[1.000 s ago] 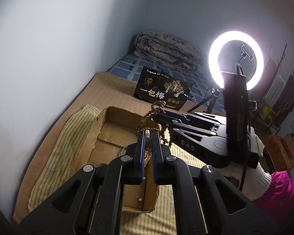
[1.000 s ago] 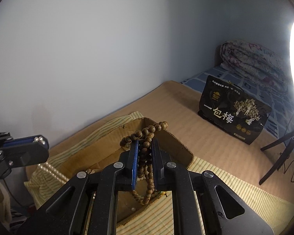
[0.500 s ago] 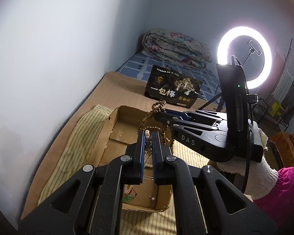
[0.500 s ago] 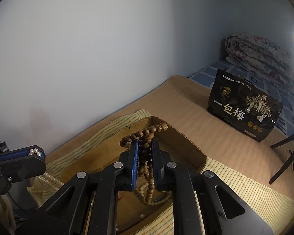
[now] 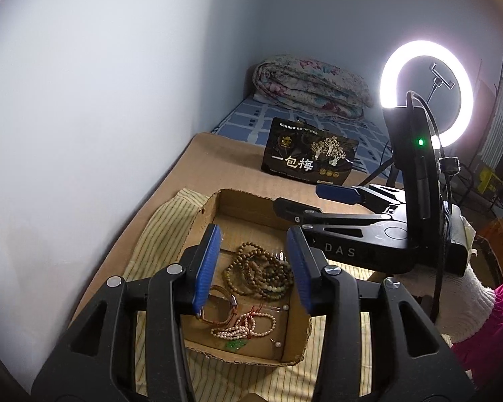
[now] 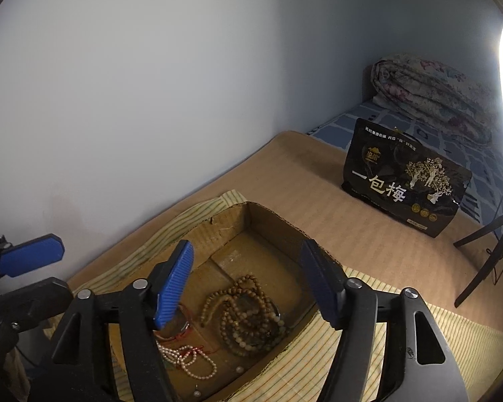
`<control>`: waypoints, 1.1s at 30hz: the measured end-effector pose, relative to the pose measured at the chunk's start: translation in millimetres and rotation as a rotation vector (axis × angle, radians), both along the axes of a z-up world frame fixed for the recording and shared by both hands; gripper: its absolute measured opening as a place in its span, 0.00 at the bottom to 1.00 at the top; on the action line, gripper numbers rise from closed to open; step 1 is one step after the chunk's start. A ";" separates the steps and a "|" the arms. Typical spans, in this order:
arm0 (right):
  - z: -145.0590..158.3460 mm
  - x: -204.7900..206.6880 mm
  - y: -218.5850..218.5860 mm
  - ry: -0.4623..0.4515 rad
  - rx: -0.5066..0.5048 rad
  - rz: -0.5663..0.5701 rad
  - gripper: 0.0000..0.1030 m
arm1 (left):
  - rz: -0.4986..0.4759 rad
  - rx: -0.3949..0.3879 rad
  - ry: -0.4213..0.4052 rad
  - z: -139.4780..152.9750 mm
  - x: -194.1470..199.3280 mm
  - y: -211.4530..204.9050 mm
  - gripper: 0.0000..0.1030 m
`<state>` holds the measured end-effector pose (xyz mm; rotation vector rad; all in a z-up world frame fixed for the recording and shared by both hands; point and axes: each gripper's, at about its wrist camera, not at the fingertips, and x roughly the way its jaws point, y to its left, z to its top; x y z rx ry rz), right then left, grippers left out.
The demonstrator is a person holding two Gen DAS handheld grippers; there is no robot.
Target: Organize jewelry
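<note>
Cardboard box point(image 5: 238, 201) holds wooden beads point(image 5: 261, 274), partly hidden behind both gaping, empty hand-held grippers point(image 5: 255, 268) point(image 6: 248, 284).

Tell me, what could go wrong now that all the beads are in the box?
The brown bead string lies piled in the cardboard box close to the pearl string, so they might tangle. A loose pearl near the box's torn front edge could roll out if bumped. Both hand-held grippers, left and right, hang open over the box and might knock it.
</note>
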<state>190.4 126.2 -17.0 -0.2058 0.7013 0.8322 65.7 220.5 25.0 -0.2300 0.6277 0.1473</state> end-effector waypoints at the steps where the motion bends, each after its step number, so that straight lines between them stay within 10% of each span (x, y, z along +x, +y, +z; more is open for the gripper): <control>1: 0.2 -0.6 -0.9 -0.001 -0.002 -0.002 0.65 | 0.001 0.003 -0.001 0.6 0.3 -0.7 0.41; 15: 15.6 -16.1 -35.8 -0.008 0.014 -0.043 0.68 | 0.005 0.044 -0.049 19.3 -11.1 -24.4 0.42; 33: 36.3 -69.1 -122.6 -0.076 0.014 -0.085 0.76 | 0.002 0.105 -0.118 35.5 -50.5 -79.5 0.82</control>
